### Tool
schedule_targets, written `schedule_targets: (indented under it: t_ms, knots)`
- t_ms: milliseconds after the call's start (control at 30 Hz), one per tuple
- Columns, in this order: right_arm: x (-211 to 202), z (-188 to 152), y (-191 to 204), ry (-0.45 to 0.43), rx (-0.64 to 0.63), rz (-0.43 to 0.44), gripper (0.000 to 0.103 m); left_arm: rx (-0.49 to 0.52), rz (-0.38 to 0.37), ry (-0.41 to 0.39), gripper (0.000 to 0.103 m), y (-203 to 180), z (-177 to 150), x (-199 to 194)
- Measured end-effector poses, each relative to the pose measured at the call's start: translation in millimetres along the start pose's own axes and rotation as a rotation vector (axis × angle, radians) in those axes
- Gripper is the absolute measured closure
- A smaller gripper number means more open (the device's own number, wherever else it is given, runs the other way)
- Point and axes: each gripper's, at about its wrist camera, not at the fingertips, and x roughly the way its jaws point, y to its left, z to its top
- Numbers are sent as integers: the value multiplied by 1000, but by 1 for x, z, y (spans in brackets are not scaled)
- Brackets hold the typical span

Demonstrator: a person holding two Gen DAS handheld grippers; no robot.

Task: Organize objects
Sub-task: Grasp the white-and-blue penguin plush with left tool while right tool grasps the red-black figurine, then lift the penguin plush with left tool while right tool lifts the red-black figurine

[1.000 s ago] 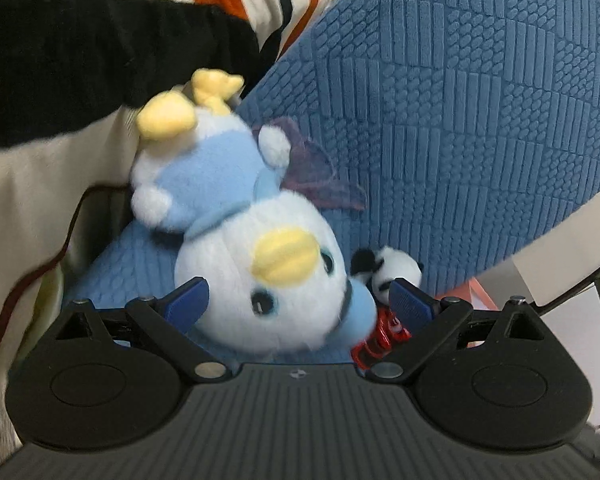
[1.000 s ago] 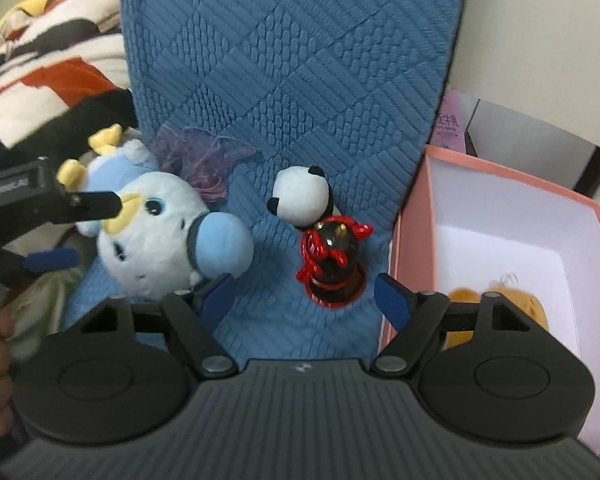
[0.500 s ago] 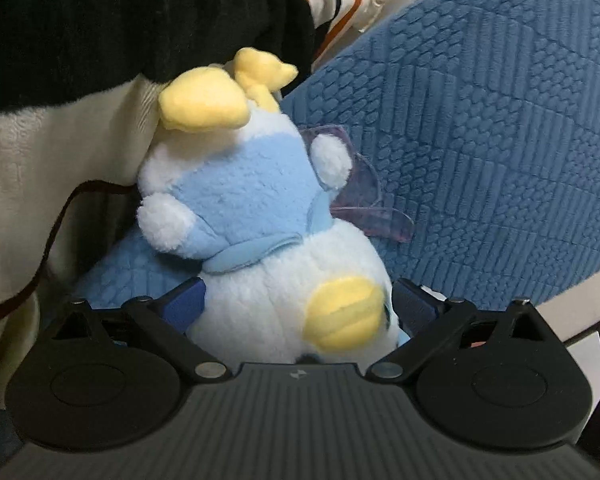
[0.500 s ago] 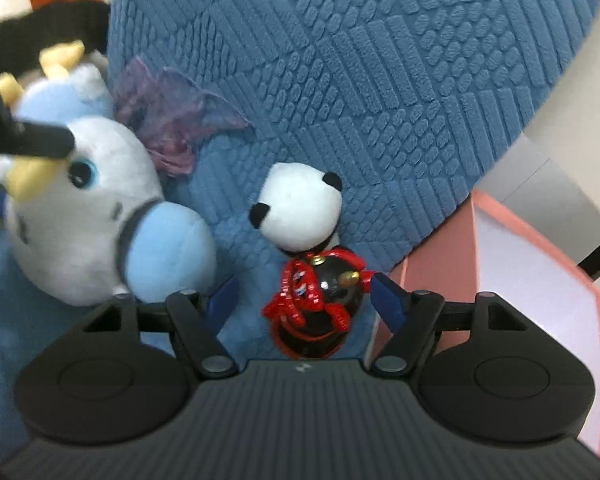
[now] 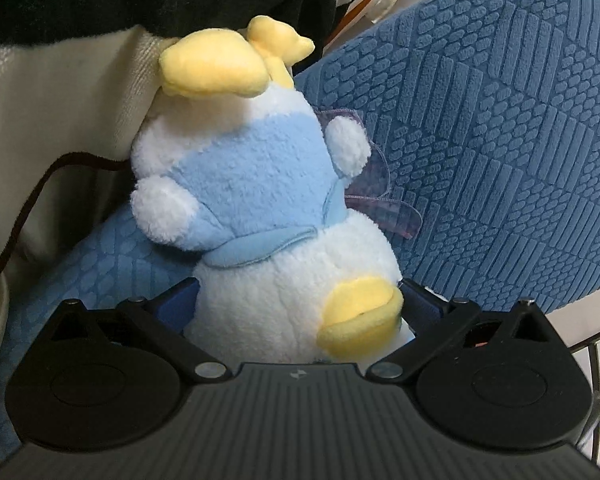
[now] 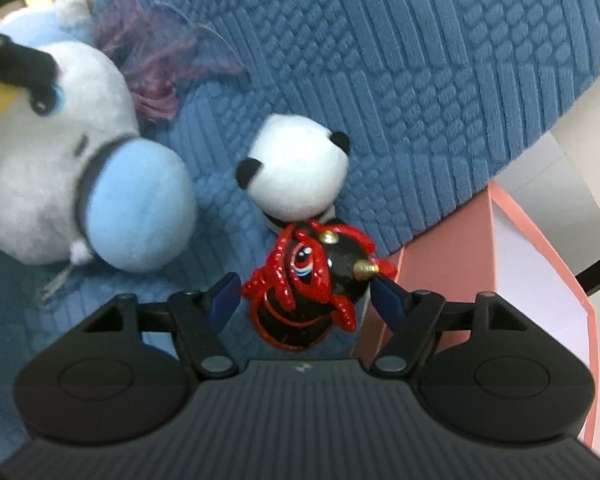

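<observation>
A white and light-blue plush duck (image 5: 252, 200) with yellow beak and feet lies on the blue quilted cushion (image 5: 500, 120). My left gripper (image 5: 298, 306) is open, with the duck's head between its blue pads. The duck also shows in the right wrist view (image 6: 60, 176), with the left gripper's finger across its face. My right gripper (image 6: 306, 300) is open around a black and red figurine (image 6: 308, 288) standing on the cushion. A small panda plush (image 6: 296, 172) sits just behind the figurine.
A pink box (image 6: 540, 272) with a white inside stands right of the cushion. A purple gauze ribbon (image 6: 160, 56) lies behind the duck. A cream, black and orange blanket (image 5: 60, 80) lies left of the duck.
Both grippers have moved forward. The left one now has the duck's head between its pads. The right one has closed in so the figurine sits between its pads.
</observation>
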Motion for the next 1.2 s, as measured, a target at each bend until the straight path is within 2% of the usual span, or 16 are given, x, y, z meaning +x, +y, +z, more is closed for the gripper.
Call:
schedule_targets:
  t_ms: [67,100,267,467,567,700,767,833,900,1067,1200]
  knots:
    - [8,-2,-7,27,28,21,43,-5,2,-5,0,0,-1,0]
    - [11,-3,-10,37,39,27,50,-1,3,-8,0,0,-1,-1]
    - [12,-5,-23,29,100,89,52,-9,9,-18,0,-2,0,0]
    - [4,-5,-32,39,139,149,53,-15,30,17,3,-8,5,3]
    - [-4,-8,-28,28,134,156,55,27,44,36,5,-15,11,4]
    - [-13,-14,-13,-10,130,155,57,26,27,43,7,-9,8,-5]
    - [-17,-19,-7,-35,137,150,64,51,33,40,9,-9,7,-12]
    - [-28,-27,2,-63,145,143,88,75,37,23,10,-11,3,-18]
    - [-39,-35,6,-99,136,129,88,111,39,2,10,-12,-4,-24]
    - [-49,-52,6,-149,186,163,87,170,67,-26,11,-23,-25,-37]
    - [-68,-65,-2,-137,273,216,85,205,101,-29,12,-30,-44,-52]
